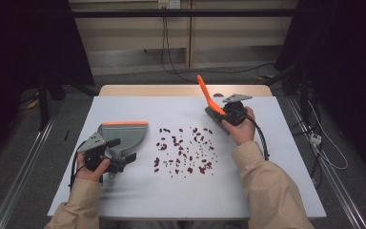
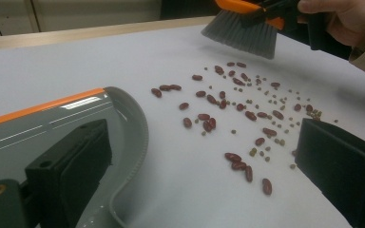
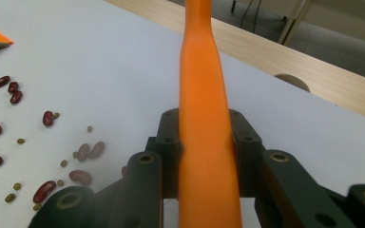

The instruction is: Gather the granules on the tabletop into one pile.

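Observation:
A grey dustpan (image 1: 124,133) with an orange lip lies flat on the white table, mouth facing several red and small green beans (image 1: 183,150) scattered mid-table. My left gripper (image 1: 122,150) stands open at the pan's handle end. In the left gripper view one jaw sits over the dustpan (image 2: 52,123) and the other is far off over bare table, with the beans (image 2: 237,104) ahead. My right gripper (image 1: 224,114) is shut on the orange handle of a brush (image 1: 205,90). Its grey bristles (image 2: 242,33) hang just beyond the beans. The handle (image 3: 202,95) rises between the right jaws.
The white table top (image 1: 124,200) has bare room in front of the beans and at both sides. A wooden strip (image 1: 181,89) runs along its far edge. Cables lie on the floor behind and to the right of the table.

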The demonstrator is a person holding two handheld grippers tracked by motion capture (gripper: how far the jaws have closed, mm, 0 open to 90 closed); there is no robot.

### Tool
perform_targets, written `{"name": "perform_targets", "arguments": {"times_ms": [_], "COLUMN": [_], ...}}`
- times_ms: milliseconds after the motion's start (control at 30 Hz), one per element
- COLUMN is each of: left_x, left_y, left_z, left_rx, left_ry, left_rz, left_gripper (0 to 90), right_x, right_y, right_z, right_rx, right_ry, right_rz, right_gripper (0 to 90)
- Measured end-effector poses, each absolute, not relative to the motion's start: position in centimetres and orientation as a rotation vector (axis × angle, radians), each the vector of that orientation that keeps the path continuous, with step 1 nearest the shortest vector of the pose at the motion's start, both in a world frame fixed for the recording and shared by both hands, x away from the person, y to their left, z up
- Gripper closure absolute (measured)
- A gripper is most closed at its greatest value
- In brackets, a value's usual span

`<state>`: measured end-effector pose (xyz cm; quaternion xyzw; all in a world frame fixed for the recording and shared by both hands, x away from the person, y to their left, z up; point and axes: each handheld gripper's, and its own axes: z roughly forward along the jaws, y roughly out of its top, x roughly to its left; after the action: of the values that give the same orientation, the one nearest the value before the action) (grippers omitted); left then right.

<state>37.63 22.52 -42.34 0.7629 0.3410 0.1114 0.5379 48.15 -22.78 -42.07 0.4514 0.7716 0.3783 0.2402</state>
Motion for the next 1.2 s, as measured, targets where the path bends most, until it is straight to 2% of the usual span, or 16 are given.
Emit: {"name": "perform_targets", "arguments": {"times_ms": [333,1200], "left_x": [37.5,37.2], "left_y": [22.7,22.9], "left_z": [-42.4,-42.3], "left_rx": [1.834,1.829], "left_ry": [0.82,0.826], "left_rz": [0.282,0.29], "left_gripper": [4.7,4.7], "right_x": [50.3,44.1], "right_y": [-20.4,-18.8], "right_z": [-43.6,-43.0], "right_rx": [0.972,0.645], "right_ry": [2.245,2.484], "right_rz": [0.946,0.978], "right_gripper": [71.6,71.1]}}
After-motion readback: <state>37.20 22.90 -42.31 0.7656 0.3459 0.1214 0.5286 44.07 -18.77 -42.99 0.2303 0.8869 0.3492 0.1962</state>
